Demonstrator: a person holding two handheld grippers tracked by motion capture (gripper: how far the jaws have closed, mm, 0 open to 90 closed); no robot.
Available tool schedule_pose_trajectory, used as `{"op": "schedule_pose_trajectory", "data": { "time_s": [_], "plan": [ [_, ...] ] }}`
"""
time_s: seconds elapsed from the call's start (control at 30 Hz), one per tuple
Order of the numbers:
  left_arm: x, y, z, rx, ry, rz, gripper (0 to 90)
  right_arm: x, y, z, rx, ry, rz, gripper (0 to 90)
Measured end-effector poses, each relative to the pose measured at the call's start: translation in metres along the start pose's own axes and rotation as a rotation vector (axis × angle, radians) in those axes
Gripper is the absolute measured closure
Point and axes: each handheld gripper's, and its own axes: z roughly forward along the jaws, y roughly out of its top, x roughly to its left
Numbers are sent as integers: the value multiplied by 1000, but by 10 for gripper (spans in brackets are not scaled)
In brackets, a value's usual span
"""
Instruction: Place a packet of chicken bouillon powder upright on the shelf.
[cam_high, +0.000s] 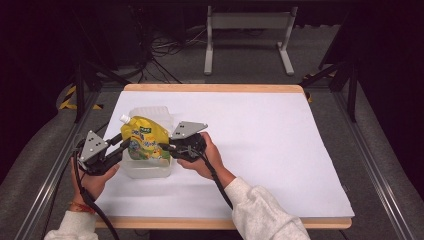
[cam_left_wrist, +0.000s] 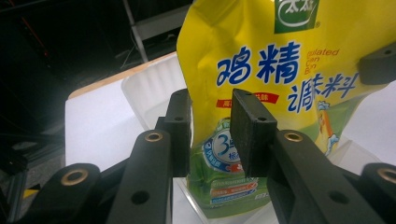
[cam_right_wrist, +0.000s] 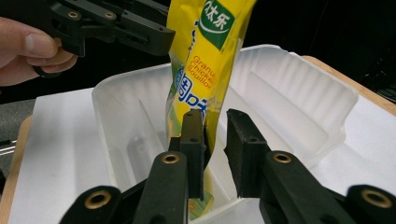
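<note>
Currently: yellow pouch upright in clear tub, apparently part-lowered; left gripper and right gripper each straddle an edge, jaws parted, release pending.

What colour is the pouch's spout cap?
White; the spout cap on the yellow pouch shows best in the high view.

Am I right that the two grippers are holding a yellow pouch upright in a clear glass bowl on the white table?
Not quite: the yellow pouch stands in a translucent plastic tray with ribbed walls, not a glass bowl, as the right gripper view shows. The left gripper and right gripper flank it.
</note>
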Motion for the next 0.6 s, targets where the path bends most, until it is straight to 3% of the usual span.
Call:
{"op": "schedule_pose_trajectory", "data": {
  "time_s": [0.2,0.37,0.6],
  "plan": [
    [-3,-1,-8,-23,30,-11,694,0,3,-9,-1,-4,-2,751],
    [-7,-4,-14,-58,28,-46,693,1,5,-19,-8,4,3,728],
    [-21,-3,-9,-30,0,-9,677,-2,6,-36,-11,-20,-8,727]
  ]
}}
